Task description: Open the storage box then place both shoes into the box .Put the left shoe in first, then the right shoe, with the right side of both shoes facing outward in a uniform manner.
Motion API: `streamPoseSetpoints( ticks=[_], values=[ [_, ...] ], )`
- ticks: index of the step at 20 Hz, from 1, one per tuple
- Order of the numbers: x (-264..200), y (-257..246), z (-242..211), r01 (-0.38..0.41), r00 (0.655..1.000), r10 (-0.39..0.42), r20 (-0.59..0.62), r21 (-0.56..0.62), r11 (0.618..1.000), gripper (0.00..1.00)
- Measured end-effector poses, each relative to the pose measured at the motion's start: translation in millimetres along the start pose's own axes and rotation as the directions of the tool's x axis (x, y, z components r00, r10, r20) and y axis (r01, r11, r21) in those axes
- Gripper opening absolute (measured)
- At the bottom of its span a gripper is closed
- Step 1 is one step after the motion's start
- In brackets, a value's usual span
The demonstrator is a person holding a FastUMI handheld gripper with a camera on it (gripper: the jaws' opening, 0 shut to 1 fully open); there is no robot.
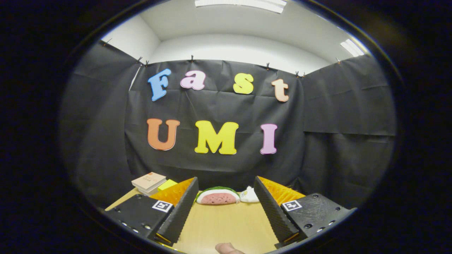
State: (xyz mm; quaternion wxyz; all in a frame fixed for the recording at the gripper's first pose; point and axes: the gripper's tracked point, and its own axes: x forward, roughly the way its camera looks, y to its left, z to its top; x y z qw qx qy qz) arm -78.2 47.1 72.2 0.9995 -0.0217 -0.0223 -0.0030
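Spread wide, my hand-held gripper (226,211) hovers over the bare wooden worktop (226,222), nothing between its fingers. Beyond them I see a watermelon-slice toy (218,196) and a white object (250,195) at the far edge. Far left lie stacked books (148,182). A fingertip (227,248) shows nearest me.
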Motion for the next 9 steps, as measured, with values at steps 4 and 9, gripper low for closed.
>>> streamPoseSetpoints(
  ticks=[4,9],
  values=[
    [5.6,4.8,-14.8,0.002,0.998,-0.001,-0.068,0.014,1.000,0.95],
    [16.3,4.3,-14.5,0.004,0.997,-0.003,-0.078,0.007,1.000,0.95]
  ],
)
